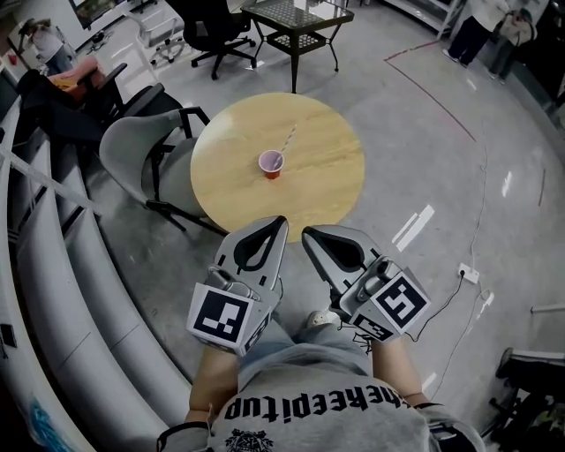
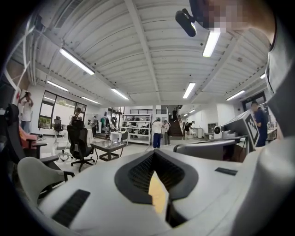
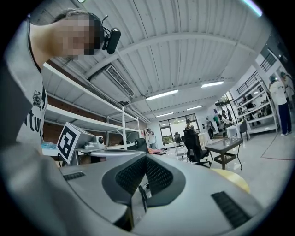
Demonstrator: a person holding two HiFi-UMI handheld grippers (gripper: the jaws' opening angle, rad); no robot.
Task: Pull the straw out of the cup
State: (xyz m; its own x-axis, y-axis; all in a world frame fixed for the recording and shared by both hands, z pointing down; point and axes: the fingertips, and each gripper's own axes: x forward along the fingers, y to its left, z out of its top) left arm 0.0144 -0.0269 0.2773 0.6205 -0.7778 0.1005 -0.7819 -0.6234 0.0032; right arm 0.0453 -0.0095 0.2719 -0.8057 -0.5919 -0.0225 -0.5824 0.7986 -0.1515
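Observation:
A small red cup [image 1: 271, 164] stands near the middle of a round wooden table [image 1: 327, 168], with a striped straw [image 1: 289, 140] leaning out of it toward the far right. Both grippers are held side by side in front of the person, short of the table's near edge and well apart from the cup. My left gripper [image 1: 282, 221] is shut with nothing in it. My right gripper [image 1: 305, 233] is shut and holds nothing too. In the left gripper view the closed left gripper [image 2: 154, 155] shows a yellow sliver of table behind it. The right gripper [image 3: 145, 159] is closed in its own view as well.
A grey chair [image 1: 132, 152] stands against the table's left side. Beyond it are a black office chair [image 1: 212, 26] and a glass-topped side table [image 1: 298, 19]. Curved grey benches [image 1: 53, 265] run along the left. A power strip [image 1: 468, 274] with cable lies on the floor at right.

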